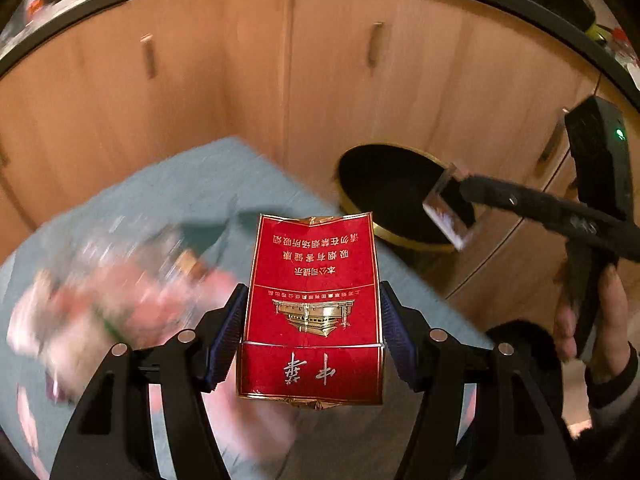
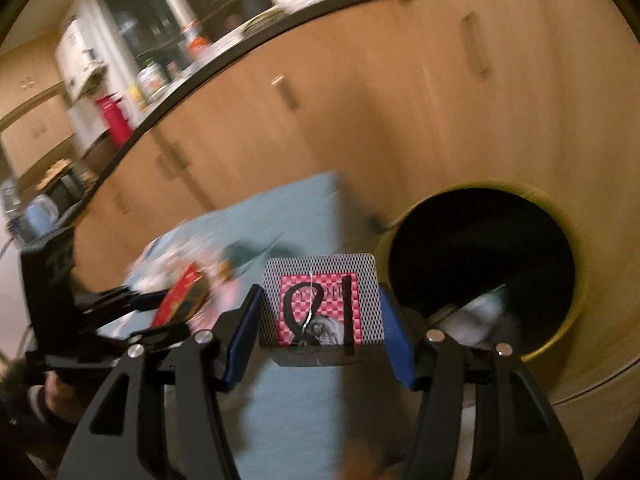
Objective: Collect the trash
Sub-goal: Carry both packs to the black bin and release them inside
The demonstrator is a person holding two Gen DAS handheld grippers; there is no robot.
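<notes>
Near the bin (image 2: 480, 276): we judge red pack (image 1: 312, 304) light, crushable, left gripper (image 1: 312, 320) clenched across its sides; right gripper (image 2: 322, 320) likewise clamps patterned box (image 2: 322, 304).

The red pack (image 1: 312, 312) is creased paper with glossy gold foil edging. The small box (image 2: 322, 306) at 6 o'clock in the right wrist view has a printed card face, semi-gloss. The gripper pads (image 1: 390, 336) are ribbed blue rubber on matt black plastic arms with bright metal pins. The cabinet doors (image 1: 224, 72) are smooth matt wood. The table cover (image 1: 224, 184) is matt blue cloth. The bin (image 2: 480, 264) has a yellowish, slightly glossy rim.
</notes>
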